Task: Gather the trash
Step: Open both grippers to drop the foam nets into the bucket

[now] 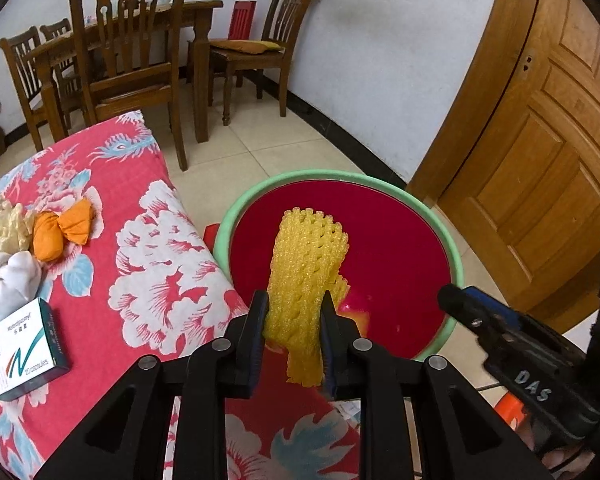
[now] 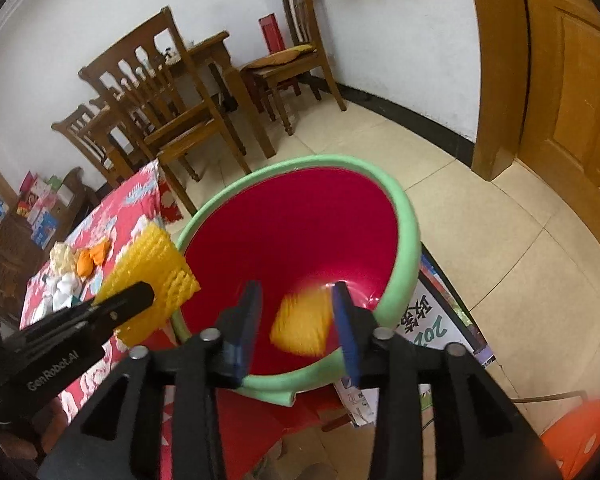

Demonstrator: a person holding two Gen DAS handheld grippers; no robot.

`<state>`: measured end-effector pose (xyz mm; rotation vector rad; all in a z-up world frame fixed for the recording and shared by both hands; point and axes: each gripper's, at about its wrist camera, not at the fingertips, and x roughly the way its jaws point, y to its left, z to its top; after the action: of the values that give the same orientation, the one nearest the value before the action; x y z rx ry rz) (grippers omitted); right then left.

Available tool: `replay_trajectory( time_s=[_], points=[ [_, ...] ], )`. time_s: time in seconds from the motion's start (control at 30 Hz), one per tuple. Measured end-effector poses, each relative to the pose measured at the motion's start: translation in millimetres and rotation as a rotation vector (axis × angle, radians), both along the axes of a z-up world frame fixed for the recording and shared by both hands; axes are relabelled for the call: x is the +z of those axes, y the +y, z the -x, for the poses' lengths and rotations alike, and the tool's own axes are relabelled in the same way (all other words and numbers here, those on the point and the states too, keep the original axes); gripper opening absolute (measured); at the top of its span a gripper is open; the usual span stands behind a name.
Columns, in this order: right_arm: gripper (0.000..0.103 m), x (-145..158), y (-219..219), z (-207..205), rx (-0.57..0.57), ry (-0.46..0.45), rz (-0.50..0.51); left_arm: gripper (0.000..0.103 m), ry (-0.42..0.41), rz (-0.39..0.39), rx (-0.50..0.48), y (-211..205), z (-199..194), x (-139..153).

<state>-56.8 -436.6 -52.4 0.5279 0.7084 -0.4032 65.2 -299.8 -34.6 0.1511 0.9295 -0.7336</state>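
A red basin with a green rim (image 1: 300, 178) (image 2: 404, 248) stands on the floor beside the table's edge. My left gripper (image 1: 295, 300) is shut on a yellow foam fruit net (image 1: 308, 256) and holds it upright over the basin; in the right wrist view the left gripper (image 2: 140, 296) and the yellow foam fruit net (image 2: 152, 264) hang at the basin's left rim. My right gripper (image 2: 297, 296) stands open above the basin. A blurred orange-yellow piece (image 2: 302, 326) lies between its fingers and free of the pads, inside the basin. The right gripper (image 1: 454, 300) reaches in from the right.
On the red floral tablecloth (image 1: 140, 240) lie an orange wrapper (image 1: 62, 232), a cream foam net (image 1: 2, 228), white tissue (image 1: 16, 280) and a medicine box (image 1: 20, 352). Wooden chairs (image 1: 128, 60) stand behind, a wooden door (image 1: 540, 160) at the right, an orange stool (image 2: 580, 428) near the basin.
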Motion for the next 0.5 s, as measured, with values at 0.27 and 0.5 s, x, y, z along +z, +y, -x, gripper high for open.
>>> replay_trajectory(
  time_s=[0.27, 0.5],
  points=[
    [0.041, 14.1, -5.4, 15.8, -0.037, -0.047, 0.0, 0.062, 0.032, 0.04, 0.03, 2.4, -8.0, -1.2],
    [0.042, 23.1, 5.0, 17.9, -0.014, -0.058, 0.011, 0.062, 0.012, 0.025, 0.045, 10.9, -3.1, 7.2]
  ],
)
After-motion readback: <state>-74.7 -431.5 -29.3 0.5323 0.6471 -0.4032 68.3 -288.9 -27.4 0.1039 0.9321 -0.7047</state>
